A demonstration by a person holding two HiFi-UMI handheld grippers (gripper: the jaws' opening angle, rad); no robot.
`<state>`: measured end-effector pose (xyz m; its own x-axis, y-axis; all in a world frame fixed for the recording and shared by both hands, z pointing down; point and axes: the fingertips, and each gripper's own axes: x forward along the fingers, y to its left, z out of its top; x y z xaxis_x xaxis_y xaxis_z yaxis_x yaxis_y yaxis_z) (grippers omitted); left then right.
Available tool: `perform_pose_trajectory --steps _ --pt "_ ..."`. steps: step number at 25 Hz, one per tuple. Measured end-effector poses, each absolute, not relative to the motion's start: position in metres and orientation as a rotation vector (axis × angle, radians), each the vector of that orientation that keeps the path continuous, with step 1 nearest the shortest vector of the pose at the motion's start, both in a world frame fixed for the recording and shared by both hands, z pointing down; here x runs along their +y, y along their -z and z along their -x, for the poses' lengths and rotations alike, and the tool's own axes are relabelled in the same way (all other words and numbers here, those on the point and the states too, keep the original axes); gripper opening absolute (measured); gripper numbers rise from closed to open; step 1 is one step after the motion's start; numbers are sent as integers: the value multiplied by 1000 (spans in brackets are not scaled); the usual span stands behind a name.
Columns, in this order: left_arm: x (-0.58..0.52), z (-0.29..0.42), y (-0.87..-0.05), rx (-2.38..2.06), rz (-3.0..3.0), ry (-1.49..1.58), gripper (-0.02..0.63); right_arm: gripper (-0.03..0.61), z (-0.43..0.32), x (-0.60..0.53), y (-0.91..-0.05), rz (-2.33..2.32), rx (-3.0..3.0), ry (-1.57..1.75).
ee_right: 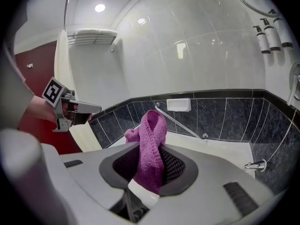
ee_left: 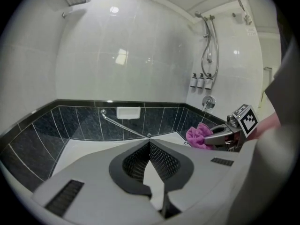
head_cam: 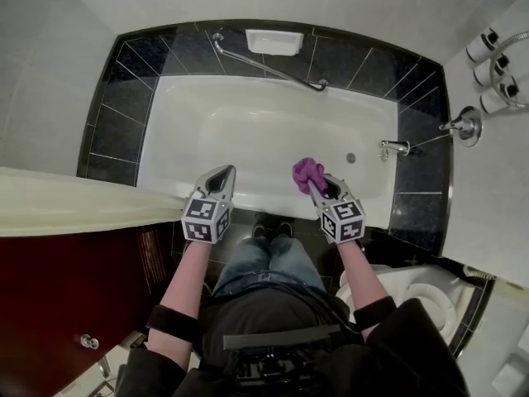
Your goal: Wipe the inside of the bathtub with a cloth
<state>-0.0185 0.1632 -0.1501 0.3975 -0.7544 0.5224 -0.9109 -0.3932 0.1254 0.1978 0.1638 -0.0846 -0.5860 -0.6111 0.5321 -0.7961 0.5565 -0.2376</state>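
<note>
Cloth [head_cam: 307, 172], magenta and bunched, pinched between the jaws of the right gripper [head_cam: 318, 187]; it hangs above the near rim of the bathtub [head_cam: 248, 131], clear of the tub's inner surface. Right gripper view: the pads close on a folded band of the cloth [ee_right: 151, 144], which loops up past the right gripper's [ee_right: 150, 139] tips. Left gripper [head_cam: 225, 170]: held level beside the right one, over the same rim; left gripper view shows its tips [ee_left: 149, 142] meeting, with nothing between them. Tub interior white, with a drain [head_cam: 350, 158] and a faucet [head_cam: 395, 147] at its right end. A slanted grab bar [head_cam: 264, 64] and a soap dish [head_cam: 274, 41] sit on the dark tiled far wall. Shower curtain [head_cam: 66, 201] drawn to the left.
</note>
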Motion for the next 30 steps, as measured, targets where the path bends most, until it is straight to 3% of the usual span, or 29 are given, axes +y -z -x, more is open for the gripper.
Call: perform_pose_trajectory --steps 18,30 --pt "139 96 152 -1473 -2235 -541 -3 118 -185 154 76 -1250 -2345 -694" --pt "114 216 137 -1330 -2330 -621 -2 118 -46 149 59 -1358 -2299 -755"
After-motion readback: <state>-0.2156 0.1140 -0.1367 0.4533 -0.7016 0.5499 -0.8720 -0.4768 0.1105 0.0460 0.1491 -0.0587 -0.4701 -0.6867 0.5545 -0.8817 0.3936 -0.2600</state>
